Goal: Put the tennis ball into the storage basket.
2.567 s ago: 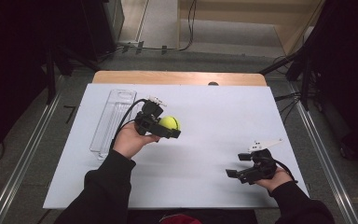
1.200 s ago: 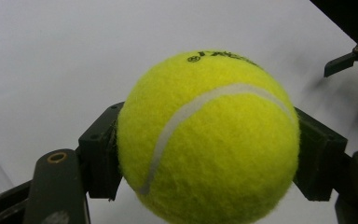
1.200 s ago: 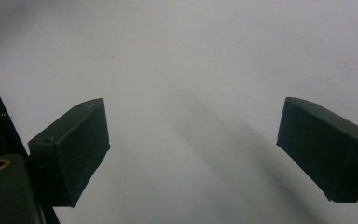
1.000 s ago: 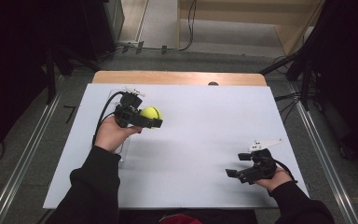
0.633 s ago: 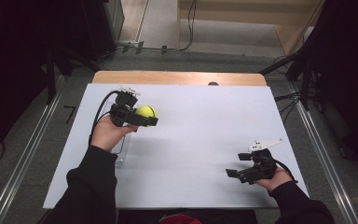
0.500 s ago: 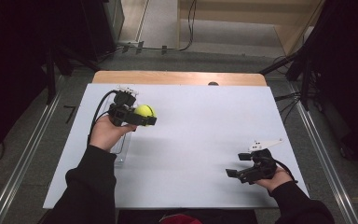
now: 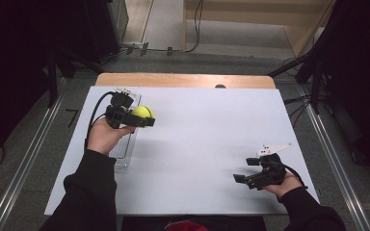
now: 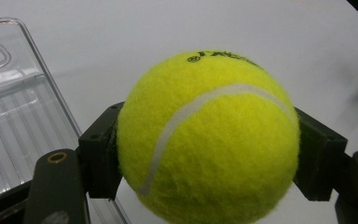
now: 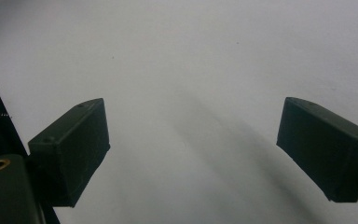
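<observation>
At about nine to ten o'clock on the white table (image 7: 197,144) lies a clear plastic tray (image 7: 125,144), long side running front to back along the table's left part. The left gripper (image 7: 142,120) is held above the tray's far end, its jaws pointing toward three o'clock and clamped on a yellow tennis ball (image 7: 143,113). In the left gripper view the tennis ball (image 8: 207,140) sits squarely between the two black pads (image 8: 100,149), which press its sides; the tray (image 8: 14,116) lies below, at nine o'clock of the ball, and the ball hangs off the surface just past the tray's right edge. Well apart, at about four o'clock on the table, the right gripper (image 7: 243,175) rests low near the front edge, jaws toward nine o'clock. The right gripper view shows its jaws spread wide with only bare table (image 9: 191,70) between them.
</observation>
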`<action>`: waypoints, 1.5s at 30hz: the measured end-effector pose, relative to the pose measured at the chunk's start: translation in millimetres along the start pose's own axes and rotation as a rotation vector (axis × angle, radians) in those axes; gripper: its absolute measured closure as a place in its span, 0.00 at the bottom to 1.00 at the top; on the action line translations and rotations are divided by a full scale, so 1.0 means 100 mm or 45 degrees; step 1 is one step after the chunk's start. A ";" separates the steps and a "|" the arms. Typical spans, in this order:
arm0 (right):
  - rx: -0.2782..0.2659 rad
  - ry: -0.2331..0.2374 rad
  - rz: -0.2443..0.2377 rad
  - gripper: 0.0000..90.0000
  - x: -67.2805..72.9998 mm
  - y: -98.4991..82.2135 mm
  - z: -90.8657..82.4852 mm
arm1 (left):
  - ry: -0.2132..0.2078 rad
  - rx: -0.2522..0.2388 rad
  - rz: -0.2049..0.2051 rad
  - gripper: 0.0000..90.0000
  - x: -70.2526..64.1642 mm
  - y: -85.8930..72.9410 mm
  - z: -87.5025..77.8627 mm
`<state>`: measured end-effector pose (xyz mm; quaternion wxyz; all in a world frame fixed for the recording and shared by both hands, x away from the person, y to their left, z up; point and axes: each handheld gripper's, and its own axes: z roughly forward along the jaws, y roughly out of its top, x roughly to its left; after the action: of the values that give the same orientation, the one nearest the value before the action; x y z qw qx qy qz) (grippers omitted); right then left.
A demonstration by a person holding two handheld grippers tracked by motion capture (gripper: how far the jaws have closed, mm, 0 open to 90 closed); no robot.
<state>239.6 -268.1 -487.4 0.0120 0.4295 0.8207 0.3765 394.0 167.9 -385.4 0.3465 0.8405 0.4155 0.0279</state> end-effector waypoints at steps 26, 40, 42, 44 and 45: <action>0.002 -0.001 0.001 0.08 0.00 0.00 0.00 | 0.098 -0.041 -0.096 0.29 0.29 -0.09 -0.16; 0.002 -0.001 0.000 0.08 0.00 0.00 0.00 | 0.164 -0.061 -0.158 0.29 0.42 -0.15 -0.22; 0.002 -0.001 0.000 0.08 0.00 0.00 0.00 | 0.170 -0.063 -0.162 0.29 0.44 -0.16 -0.23; 0.002 -0.001 0.000 0.08 0.00 0.00 0.00 | 0.177 -0.073 -0.170 0.29 0.45 -0.16 -0.24; 0.002 -0.001 0.000 0.08 0.00 0.00 0.00 | 0.182 -0.069 -0.171 0.29 0.46 -0.17 -0.24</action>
<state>239.6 -267.9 -487.4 0.0118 0.4297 0.8211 0.3756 404.8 221.3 -388.3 0.3399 0.7970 0.4935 0.0758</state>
